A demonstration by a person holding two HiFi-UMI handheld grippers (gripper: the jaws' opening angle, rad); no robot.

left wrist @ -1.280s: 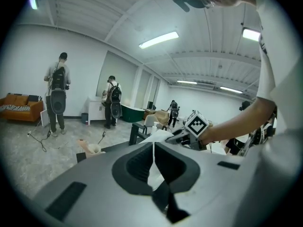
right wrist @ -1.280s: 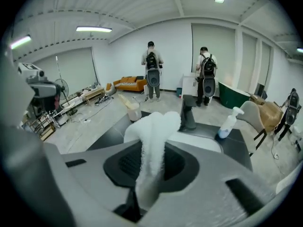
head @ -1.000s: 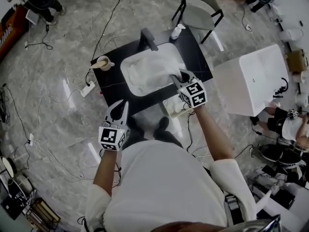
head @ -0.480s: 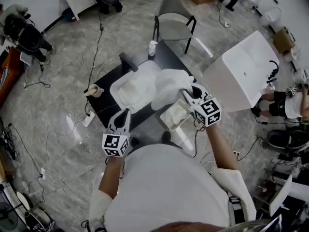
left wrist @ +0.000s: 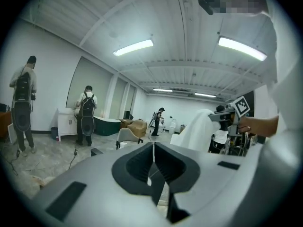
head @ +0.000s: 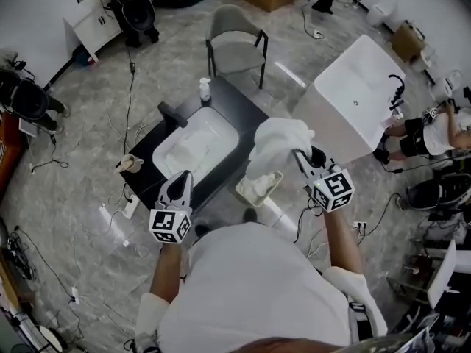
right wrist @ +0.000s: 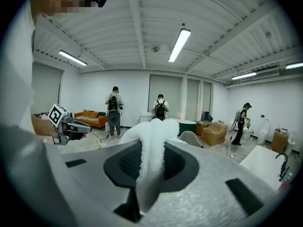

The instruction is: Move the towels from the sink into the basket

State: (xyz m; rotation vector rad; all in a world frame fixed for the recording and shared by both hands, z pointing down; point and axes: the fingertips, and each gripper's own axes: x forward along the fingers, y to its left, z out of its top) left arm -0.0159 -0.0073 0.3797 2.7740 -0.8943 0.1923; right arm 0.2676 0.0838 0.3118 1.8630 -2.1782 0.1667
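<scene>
A: White cloth is bunching in the right gripper (head: 300, 155), isn't it?

B: Yes. Its jaws are clamping on a fold of the towel (head: 278, 142), only a narrow gap apart. The cloth is running straight between them and draping over the front of the tool.

A: Where is that towel hanging?

B: In the air, above and just beside the basket (head: 241, 192), which is sitting next to the black counter (head: 246, 103). Something white is lying in the basket as well.

A: And the sink (head: 179, 133)?

B: More towels (head: 195, 147) are lying in it, filling most of the basin.

A: What is the left gripper (head: 182, 179) doing?

B: It is hovering near the front of the counter, well apart from the held towel. Its jaws are pressing together with nothing between them.
</scene>
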